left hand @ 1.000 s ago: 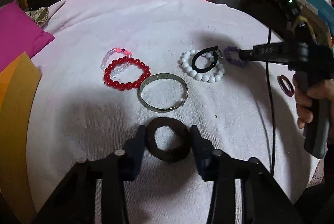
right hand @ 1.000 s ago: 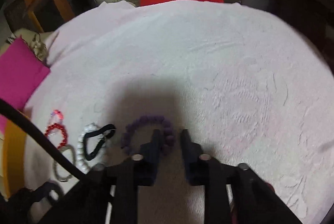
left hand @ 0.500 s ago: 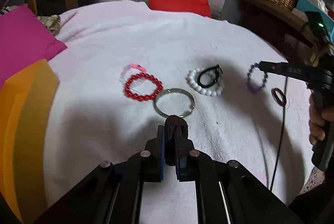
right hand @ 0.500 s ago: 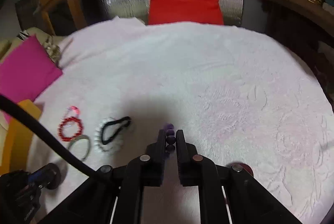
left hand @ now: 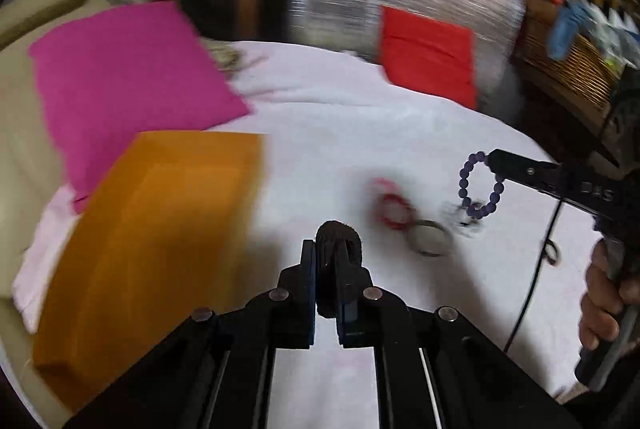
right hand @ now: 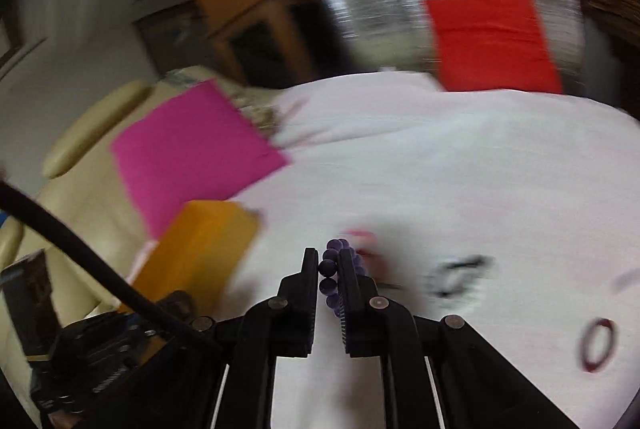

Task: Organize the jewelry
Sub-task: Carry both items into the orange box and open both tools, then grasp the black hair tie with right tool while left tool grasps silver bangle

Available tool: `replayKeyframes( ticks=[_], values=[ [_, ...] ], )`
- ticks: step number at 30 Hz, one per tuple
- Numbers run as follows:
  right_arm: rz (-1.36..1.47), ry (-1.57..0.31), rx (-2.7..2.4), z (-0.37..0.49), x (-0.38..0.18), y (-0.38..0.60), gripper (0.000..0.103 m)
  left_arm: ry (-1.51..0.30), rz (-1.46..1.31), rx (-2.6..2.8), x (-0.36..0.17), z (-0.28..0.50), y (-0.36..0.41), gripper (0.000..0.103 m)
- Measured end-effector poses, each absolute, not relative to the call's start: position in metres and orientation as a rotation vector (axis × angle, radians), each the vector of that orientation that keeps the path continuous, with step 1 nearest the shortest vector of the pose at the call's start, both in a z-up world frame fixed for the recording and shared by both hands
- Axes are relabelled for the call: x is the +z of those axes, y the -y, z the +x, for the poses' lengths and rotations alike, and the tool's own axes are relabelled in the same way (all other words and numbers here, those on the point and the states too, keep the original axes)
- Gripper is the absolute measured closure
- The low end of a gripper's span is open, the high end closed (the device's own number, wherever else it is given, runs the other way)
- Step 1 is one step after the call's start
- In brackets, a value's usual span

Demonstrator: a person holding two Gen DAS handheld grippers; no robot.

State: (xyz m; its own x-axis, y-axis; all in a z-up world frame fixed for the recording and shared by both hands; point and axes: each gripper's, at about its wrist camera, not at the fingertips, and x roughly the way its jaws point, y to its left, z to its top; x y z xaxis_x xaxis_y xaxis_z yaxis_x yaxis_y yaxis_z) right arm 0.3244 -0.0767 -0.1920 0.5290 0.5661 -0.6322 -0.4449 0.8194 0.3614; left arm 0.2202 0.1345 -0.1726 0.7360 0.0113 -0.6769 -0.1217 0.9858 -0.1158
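Surface: white cloth [left hand: 360, 133] covered the desk.
Left hand-held gripper [left hand: 326, 265]: clamped on dark ring [left hand: 338, 241], lifted above the cloth.
Right hand-held gripper [right hand: 329, 269]: pinched purple beads [right hand: 327, 267], lifted off the cloth.
Beyond: orange box [left hand: 152, 229], pink cushion [left hand: 124, 77].

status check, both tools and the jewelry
Left tool shut on dark ring. Right tool shut on purple bead bracelet. Both lifted; nothing blocking.

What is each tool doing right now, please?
Left tool: closed on the dark fabric ring.
Right tool: closed on the purple bead bracelet.
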Motion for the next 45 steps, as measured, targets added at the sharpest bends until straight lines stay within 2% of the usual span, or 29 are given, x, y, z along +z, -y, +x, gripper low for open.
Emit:
replayKeyframes(
  ticks=[10, 19, 20, 21, 22, 23, 24, 25, 27, 33, 38, 45],
  values=[
    [0.061, -0.866, 0.814, 0.318, -0.189, -0.094, 0.093, -0.755, -0.243, 0.335, -0.190, 0.193, -0.234, 0.095],
    [-0.008, -0.926, 0.805, 0.320, -0.214, -0.152, 0.092, -0.786, -0.217, 0.443, -0.198, 0.194, -0.252, 0.095],
    [-0.001, -0.937, 0.801, 0.321, -0.216, -0.152, 0.089, -0.791, -0.211, 0.460, -0.199, 0.194, -0.252, 0.095],
    [0.011, -0.957, 0.801, 0.323, -0.219, -0.153, 0.077, -0.794, -0.206, 0.469, -0.200, 0.196, -0.253, 0.094],
    [0.027, -0.975, 0.801, 0.325, -0.220, -0.154, 0.070, -0.795, -0.198, 0.482, -0.200, 0.197, -0.252, 0.094],
    [0.046, -0.989, 0.794, 0.327, -0.223, -0.153, 0.051, -0.795, -0.194, 0.487, -0.200, 0.197, -0.252, 0.092],
    [0.072, -0.989, 0.787, 0.328, -0.224, -0.149, 0.039, -0.795, -0.193, 0.487, -0.200, 0.198, -0.252, 0.086],
    [0.086, -0.980, 0.789, 0.328, -0.224, -0.148, 0.039, -0.794, -0.188, 0.490, -0.200, 0.198, -0.250, 0.082],
    [0.091, -0.951, 0.787, 0.327, -0.221, -0.139, 0.039, -0.783, -0.168, 0.503, -0.199, 0.198, -0.248, 0.065],
    [0.107, -0.915, 0.736, 0.327, -0.212, -0.091, 0.039, -0.723, -0.115, 0.482, -0.189, 0.201, -0.227, 0.046],
    [0.123, -0.877, 0.650, 0.320, -0.202, -0.024, 0.039, -0.688, -0.065, 0.436, -0.184, 0.208, -0.201, 0.042],
    [0.156, -0.835, 0.529, 0.300, -0.189, 0.069, 0.039, -0.679, -0.002, 0.375, -0.182, 0.222, -0.159, 0.042]
  ],
)
